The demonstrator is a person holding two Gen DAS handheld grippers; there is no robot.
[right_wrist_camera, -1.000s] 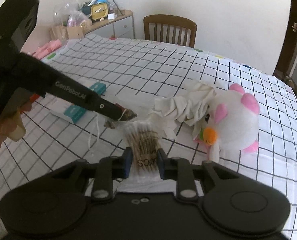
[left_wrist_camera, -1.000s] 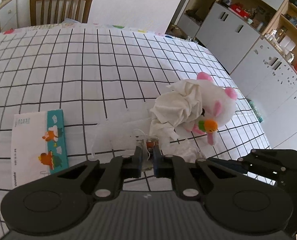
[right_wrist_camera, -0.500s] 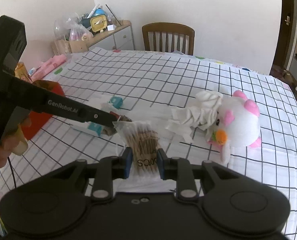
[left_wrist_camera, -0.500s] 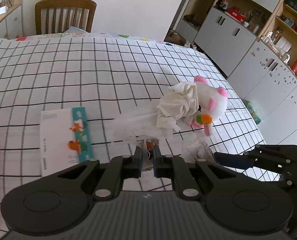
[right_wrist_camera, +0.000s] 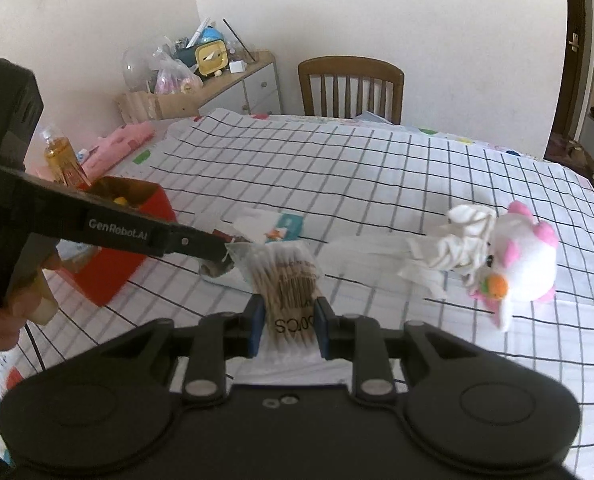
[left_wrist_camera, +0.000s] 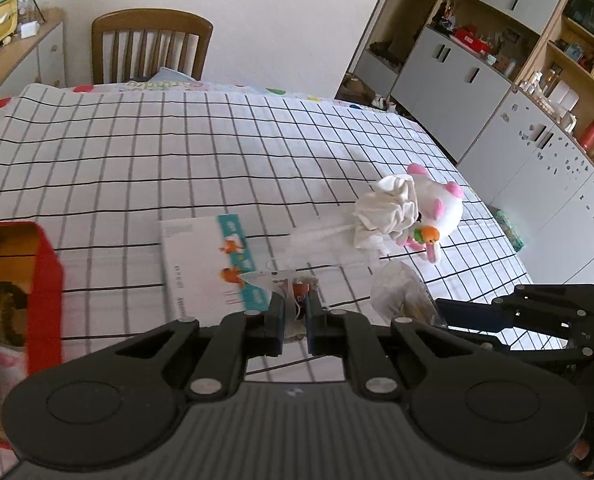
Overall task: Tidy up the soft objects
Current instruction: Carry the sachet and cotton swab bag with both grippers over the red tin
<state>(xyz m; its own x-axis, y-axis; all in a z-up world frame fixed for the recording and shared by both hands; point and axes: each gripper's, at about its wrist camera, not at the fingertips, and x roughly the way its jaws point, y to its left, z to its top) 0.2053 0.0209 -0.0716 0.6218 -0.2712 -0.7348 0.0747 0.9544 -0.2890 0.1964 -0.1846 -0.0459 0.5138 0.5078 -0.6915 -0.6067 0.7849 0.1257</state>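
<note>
Both grippers have lifted and drawn back from the plush over the last second, carrying the swab bag [right_wrist_camera: 287, 280] between them, and a red box [right_wrist_camera: 127, 248] has come into view at the left; judging by that, the bag is on its way to the box. The right gripper [right_wrist_camera: 289, 326] has its jaws closed on the bag's lower end, where "SOCS" can be read, upside down and partly hidden. The left gripper [left_wrist_camera: 295, 322] has its jaws narrow, pinched on the bag's top corner beside a small red tag [left_wrist_camera: 300, 290]; its arm reads "GenRobot.AI" in the right view. The bag hangs off the bench [left_wrist_camera: 177, 152], above the tissue pack [left_wrist_camera: 201, 264], whose small side print is too fine to read. The plush [right_wrist_camera: 517, 258] and the white cloth [right_wrist_camera: 457, 240] draped on it lie untouched, well apart from the box, still to be sorted.
</note>
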